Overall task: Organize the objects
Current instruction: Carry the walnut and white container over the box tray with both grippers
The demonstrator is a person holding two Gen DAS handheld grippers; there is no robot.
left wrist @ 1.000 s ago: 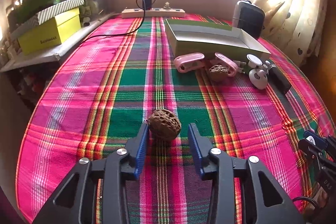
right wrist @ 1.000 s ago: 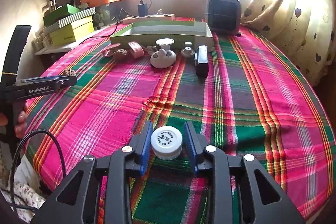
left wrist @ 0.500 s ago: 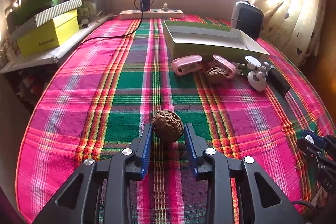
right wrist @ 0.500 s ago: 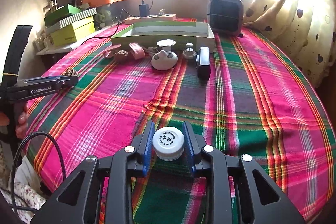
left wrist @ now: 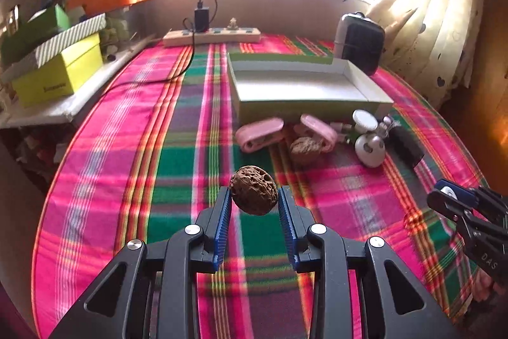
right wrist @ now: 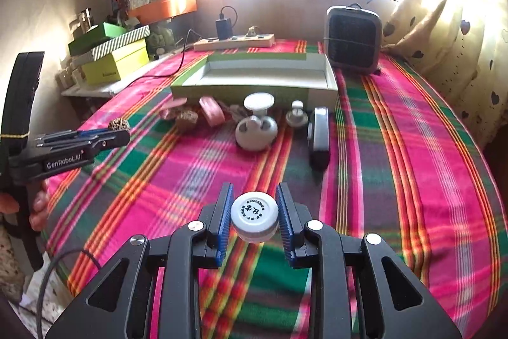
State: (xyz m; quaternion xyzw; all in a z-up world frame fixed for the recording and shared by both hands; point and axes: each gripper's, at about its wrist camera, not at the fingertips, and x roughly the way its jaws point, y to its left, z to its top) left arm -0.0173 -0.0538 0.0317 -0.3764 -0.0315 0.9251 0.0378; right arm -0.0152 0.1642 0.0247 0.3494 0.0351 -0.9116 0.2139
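Observation:
My left gripper (left wrist: 253, 196) is shut on a brown walnut (left wrist: 253, 193) and holds it above the plaid cloth. My right gripper (right wrist: 254, 194) is shut on a small white round jar (right wrist: 254, 221), lifted off the cloth. An open green-and-white box (left wrist: 301, 88) lies ahead; it also shows in the right wrist view (right wrist: 257, 75). In front of it lie a second walnut (left wrist: 306, 147), pink cases (left wrist: 258, 134), a white earbud case (right wrist: 255, 132) and a black device (right wrist: 318, 135).
A black heater (right wrist: 352, 42) stands at the back right. A power strip (left wrist: 211, 37) with a plugged charger lies at the back. Stacked boxes (left wrist: 57, 69) sit on a shelf at the left. A curtain (right wrist: 457, 30) hangs at the right.
My left gripper closed on the walnut and lifted it off the cloth. My right gripper, shut on the white jar, has risen with it.

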